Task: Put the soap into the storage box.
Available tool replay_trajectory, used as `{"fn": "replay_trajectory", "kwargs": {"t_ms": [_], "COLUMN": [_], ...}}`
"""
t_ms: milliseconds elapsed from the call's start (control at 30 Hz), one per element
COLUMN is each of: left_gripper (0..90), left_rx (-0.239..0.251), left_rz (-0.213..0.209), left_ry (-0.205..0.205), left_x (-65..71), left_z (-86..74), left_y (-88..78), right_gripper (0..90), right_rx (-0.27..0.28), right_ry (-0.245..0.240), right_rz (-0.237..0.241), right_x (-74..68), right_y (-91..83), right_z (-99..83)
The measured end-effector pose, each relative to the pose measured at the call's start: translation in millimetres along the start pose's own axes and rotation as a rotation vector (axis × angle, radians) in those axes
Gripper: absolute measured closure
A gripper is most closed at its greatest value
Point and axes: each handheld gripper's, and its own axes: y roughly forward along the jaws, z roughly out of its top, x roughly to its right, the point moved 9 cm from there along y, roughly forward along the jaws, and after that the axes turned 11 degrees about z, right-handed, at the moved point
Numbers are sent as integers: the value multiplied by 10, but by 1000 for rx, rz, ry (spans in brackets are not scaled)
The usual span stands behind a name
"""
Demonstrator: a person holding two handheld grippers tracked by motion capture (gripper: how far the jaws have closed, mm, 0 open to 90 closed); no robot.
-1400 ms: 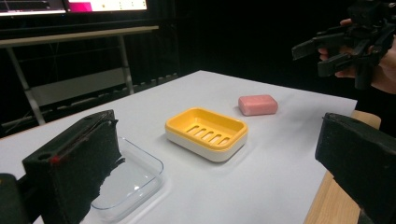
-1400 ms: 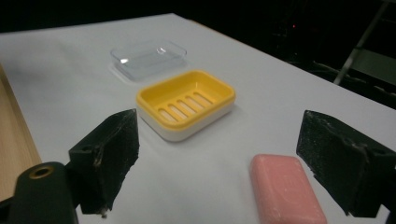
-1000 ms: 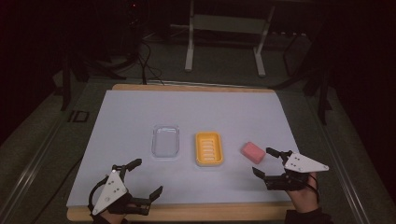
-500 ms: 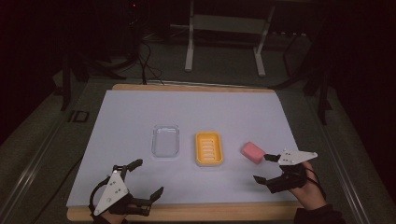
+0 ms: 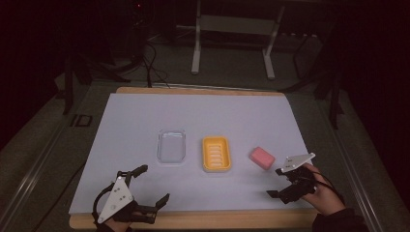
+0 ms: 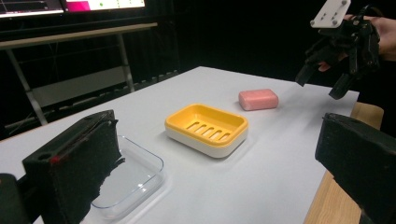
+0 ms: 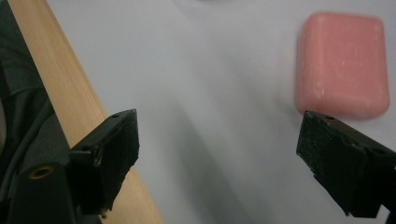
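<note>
While pink rectangular soap bar [image 5: 262, 157] lies untouched on white tabletop [image 5: 145, 116], right gripper [image 5: 279, 182] hovers near, jaws just widened, empty; yellow slotted soap dish [image 5: 216, 153] unfilled; left gripper [image 5: 152, 185] released, idle.

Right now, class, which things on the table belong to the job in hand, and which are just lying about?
In the job: pink soap bar, right gripper open near it, yellow soap dish.

Lying about: clear plastic tray, left gripper idle, metal stand behind the table.
</note>
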Motion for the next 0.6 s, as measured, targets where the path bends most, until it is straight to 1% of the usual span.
{"fn": "replay_trajectory", "kwargs": {"t_ms": [67,133,233,267,300,333,400,433,533,567,600], "left_gripper": [5,5,5,5,5,5,5,5,5,5,5], "left_rx": [1,-1,-3,-2,-2,-1,-1,-2,-3,-3,-2], "left_rz": [1,-1,-1,0,0,0,0,0,0,0,0], "left_ry": [1,3,5,5,5,4,4,4,5,5,5], "left_x": [1,4,5,4,4,4,3,3,3,3,4], "left_z": [0,-3,-5,-4,-4,-3,-3,-3,-5,-5,-4], "left_y": [2,3,5,5,5,4,4,4,5,5,5], "right_gripper": [134,136,144,146,146,146,145,145,144,144,144], "right_rx": [-27,-62,-116,-134,-134,-171,-192,-206,-250,-250,-287], "right_ry": [28,56,139,154,154,197,206,222,242,242,260], "right_rz": [-5,3,12,7,7,13,13,14,2,2,-5], "right_x": [19,34,50,61,61,74,85,89,123,123,144], "right_y": [-12,-24,-39,-45,-45,-51,-57,-67,-95,-95,-125], "right_z": [-21,-47,-96,-111,-111,-144,-161,-172,-205,-205,-229]}}
